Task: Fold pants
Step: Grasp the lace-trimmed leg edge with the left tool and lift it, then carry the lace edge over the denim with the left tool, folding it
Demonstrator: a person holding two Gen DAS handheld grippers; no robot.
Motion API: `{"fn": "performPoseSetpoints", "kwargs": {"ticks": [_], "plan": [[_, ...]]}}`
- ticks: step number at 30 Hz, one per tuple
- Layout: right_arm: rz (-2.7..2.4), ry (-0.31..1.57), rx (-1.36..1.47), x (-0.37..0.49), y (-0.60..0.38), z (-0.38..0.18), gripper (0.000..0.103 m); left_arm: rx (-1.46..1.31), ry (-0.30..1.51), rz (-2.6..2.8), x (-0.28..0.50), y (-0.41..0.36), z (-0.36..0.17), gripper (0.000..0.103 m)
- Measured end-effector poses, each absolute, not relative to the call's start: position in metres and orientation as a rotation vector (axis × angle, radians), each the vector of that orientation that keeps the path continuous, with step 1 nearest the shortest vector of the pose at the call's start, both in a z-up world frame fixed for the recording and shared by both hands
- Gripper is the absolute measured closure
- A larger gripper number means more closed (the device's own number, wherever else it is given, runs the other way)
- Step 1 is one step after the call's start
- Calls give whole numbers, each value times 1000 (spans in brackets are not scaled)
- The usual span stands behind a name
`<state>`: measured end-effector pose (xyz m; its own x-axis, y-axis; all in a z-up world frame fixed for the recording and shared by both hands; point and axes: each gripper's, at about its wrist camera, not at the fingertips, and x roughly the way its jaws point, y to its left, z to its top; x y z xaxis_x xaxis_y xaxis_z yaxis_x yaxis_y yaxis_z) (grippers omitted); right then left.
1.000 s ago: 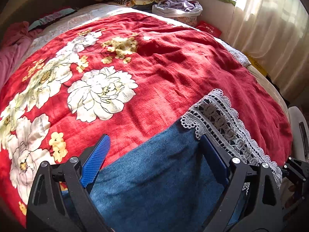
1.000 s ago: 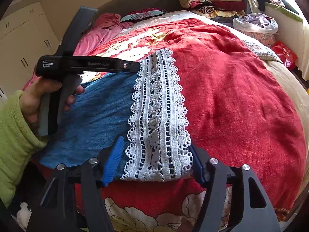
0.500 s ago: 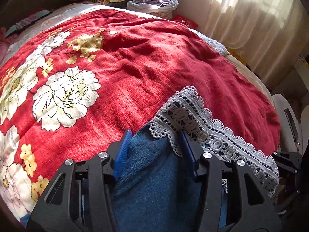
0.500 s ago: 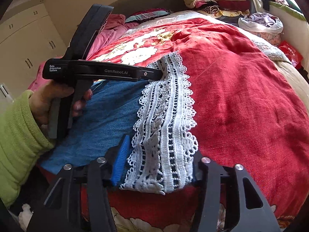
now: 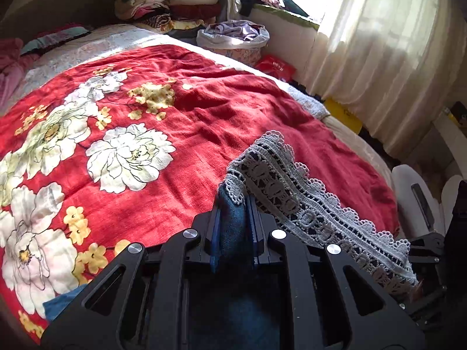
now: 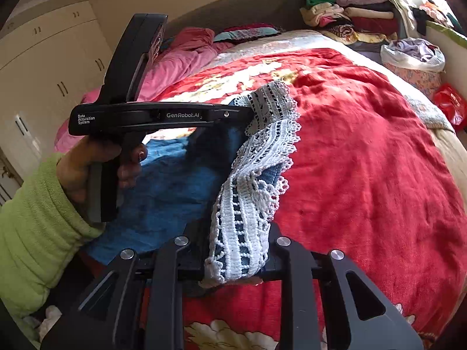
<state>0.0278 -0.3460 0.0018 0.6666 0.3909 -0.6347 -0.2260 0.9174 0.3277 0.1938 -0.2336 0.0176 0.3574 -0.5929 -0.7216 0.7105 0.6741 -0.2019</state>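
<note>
- The left gripper (image 5: 235,204) is clamped on a bunched fold of blue denim right at the lace trim (image 5: 294,192); its jaws have just been closing, and the cloth is pinched tight between them.
- The right gripper (image 6: 238,250) is closed on the other end of the same hem, with lace and denim gathered thick between its jaws; these too have just been closing.
- The pants (image 6: 175,180) are found spread over the red floral blanket (image 6: 364,160), the held hem lifted clear of the blanket and the rest draped down onto it toward the near edge.
- Between the two grips the lace band is seen sagging in a loose curve, so the cloth is judged soft and limp, with no stiffness to hold a line unless it is kept taut.
- The denim is judged moderately heavy for cloth; a drag against the plush blanket is to be expected.
- The crocheted lace is judged open and snag-prone, so the hold is better taken on the denim just behind it, at the two hem corners.
- The person's hand (image 6: 96,160), in a green sleeve (image 6: 35,218), is seen wrapped round the left gripper's handle, above the blanket's near side.
</note>
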Motion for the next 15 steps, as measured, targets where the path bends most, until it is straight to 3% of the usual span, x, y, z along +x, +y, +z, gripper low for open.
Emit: {"fn": "performPoseSetpoints", "kwargs": {"ticks": [9, 11, 13, 15], "plan": [[524, 727, 114, 28, -268, 29, 81, 42, 792, -741, 175, -140, 32, 94], [555, 743, 92, 31, -248, 24, 81, 25, 806, -694, 174, -122, 22, 90], [564, 772, 59, 35, -230, 13, 81, 5, 835, -624, 176, -102, 9, 77], [578, 805, 33, 36, -213, 4, 81, -52, 877, -567, 177, -80, -2, 71]]}}
